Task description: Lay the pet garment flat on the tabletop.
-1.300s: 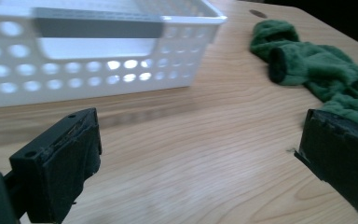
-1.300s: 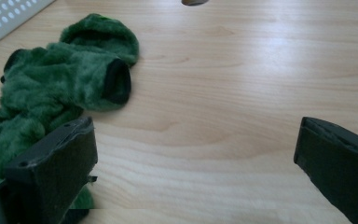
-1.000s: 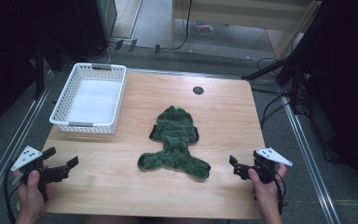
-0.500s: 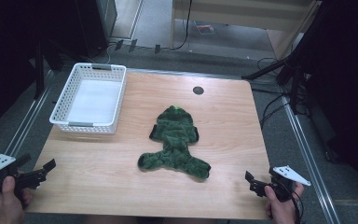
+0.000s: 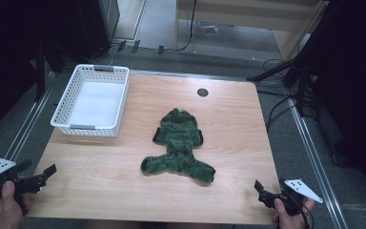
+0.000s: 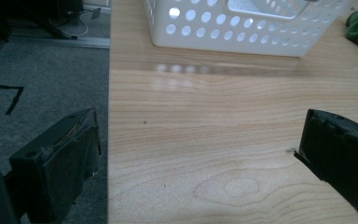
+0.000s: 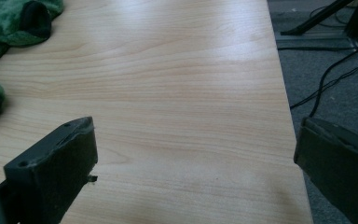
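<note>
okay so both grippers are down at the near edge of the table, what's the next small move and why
Probably bring the right gripper forward toward the green plush garment. Both it and the left gripper are open with nothing between their jaws, the garment lies flat mid-table, untouched, nearer the right gripper, and the white basket stands empty at the far left.

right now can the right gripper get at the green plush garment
Probably yes: the right gripper is open at the table's near right corner, and bare wood lies between it and the green plush garment, nothing in the way.
</note>
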{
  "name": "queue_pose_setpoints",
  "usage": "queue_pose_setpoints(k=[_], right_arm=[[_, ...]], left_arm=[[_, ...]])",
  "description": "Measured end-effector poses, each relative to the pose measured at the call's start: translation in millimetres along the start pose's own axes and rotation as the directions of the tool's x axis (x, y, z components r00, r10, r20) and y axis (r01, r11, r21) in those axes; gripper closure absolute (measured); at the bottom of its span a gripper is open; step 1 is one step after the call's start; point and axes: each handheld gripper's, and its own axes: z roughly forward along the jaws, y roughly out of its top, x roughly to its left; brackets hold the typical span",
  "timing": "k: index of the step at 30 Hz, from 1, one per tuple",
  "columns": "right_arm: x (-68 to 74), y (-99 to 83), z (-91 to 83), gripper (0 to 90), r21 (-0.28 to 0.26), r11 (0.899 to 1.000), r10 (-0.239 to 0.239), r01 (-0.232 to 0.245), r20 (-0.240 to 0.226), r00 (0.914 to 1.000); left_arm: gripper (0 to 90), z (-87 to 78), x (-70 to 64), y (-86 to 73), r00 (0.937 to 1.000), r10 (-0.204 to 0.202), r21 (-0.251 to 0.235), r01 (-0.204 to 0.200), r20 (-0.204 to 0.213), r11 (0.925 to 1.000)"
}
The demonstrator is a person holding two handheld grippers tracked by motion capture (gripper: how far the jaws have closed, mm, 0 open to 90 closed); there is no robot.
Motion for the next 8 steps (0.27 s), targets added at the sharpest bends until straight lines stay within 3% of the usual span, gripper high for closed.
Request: queue_pose_setpoints(k=[8], right_arm=[[-0.2, 0.3, 1.6, 0.0, 0.02, 1.0, -0.009, 0.009, -0.011, 0.9999]], left_arm=[[0.0, 3.3, -4.0, -0.2, 0.9995, 0.029, 0.028, -0.028, -0.014, 0.9992]])
